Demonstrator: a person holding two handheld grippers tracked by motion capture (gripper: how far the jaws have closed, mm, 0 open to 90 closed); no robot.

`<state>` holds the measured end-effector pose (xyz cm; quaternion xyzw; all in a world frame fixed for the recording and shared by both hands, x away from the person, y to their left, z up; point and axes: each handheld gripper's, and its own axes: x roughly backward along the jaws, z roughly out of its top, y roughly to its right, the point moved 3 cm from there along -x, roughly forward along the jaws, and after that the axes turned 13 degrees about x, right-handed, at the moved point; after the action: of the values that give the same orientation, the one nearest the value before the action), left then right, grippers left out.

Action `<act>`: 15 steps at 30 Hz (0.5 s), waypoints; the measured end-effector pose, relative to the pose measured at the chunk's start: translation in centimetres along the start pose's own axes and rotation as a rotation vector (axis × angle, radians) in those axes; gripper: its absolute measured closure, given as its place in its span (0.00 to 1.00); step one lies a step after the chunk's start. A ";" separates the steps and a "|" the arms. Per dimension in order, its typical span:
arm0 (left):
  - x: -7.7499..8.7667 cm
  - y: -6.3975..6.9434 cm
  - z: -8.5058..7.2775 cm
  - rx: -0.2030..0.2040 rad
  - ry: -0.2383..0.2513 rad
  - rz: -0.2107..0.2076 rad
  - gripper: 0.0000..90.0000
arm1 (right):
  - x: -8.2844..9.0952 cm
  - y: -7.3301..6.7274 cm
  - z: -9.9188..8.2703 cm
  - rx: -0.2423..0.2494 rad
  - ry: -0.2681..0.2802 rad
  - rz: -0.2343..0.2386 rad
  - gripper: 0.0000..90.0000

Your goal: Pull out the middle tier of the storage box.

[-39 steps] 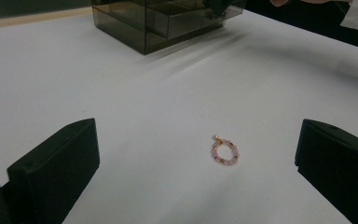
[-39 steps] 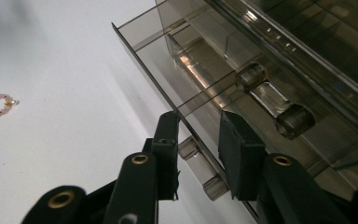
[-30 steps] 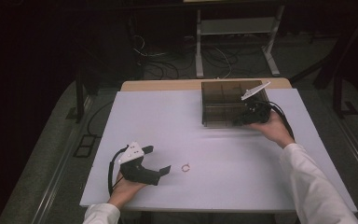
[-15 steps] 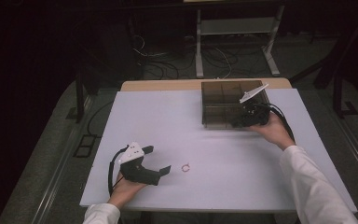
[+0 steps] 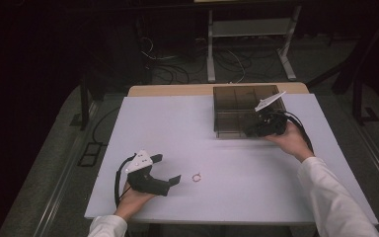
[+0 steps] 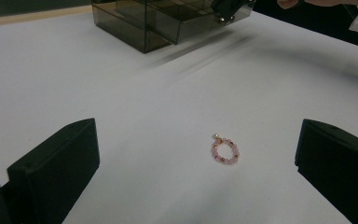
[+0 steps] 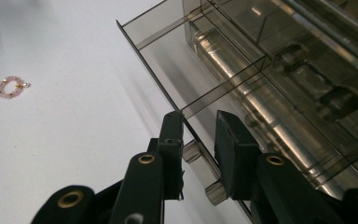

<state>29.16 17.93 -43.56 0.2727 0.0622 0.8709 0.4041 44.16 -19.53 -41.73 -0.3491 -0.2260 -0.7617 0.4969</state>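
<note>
- White tabletop [image 5: 256, 173] carries a smoked clear plastic drawer box [image 5: 237, 106] at its far right area and a small pink bead bracelet [image 5: 196, 177] near the front edge, well apart from the box
- Left hand-held gripper [image 5: 173, 179] rests low at the front left of the tabletop, held in the person's left hand [image 5: 131, 197]; its jaws point toward the bracelet, which lies just beyond the tips
- In the left gripper view, the jaws stand wide apart and hold nothing; the bracelet [image 6: 224, 150] lies flat on the white surface between and ahead of them, touching neither
- Right hand-held gripper [image 5: 253, 131] is at the front right corner of the box, held in the person's right hand [image 5: 291, 140], white sleeve behind it
- In the right gripper view, the jaws are nearly closed on the handle [image 7: 200, 158] at the front wall of a drawer [image 7: 191, 70]; the drawer stands pulled partly out of the box
- The drawer compartment visible there looks bare
- The bracelet [image 7: 10, 87] shows far off at the upper left of the right gripper view
</note>
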 end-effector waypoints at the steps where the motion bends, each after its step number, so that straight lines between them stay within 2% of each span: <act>1: 0.0 0.0 0.0 0.000 0.000 0.000 0.00 | 0.0 -0.1 0.0 -0.001 0.000 0.003 0.79; 15: 0.0 0.0 0.0 0.001 -0.001 -0.001 0.00 | 0.0 -0.7 -0.5 -0.008 0.016 0.019 0.79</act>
<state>29.16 17.92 -43.57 0.2732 0.0623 0.8706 0.4044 43.32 -19.58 -42.03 -0.3471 -0.2155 -0.7607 0.5043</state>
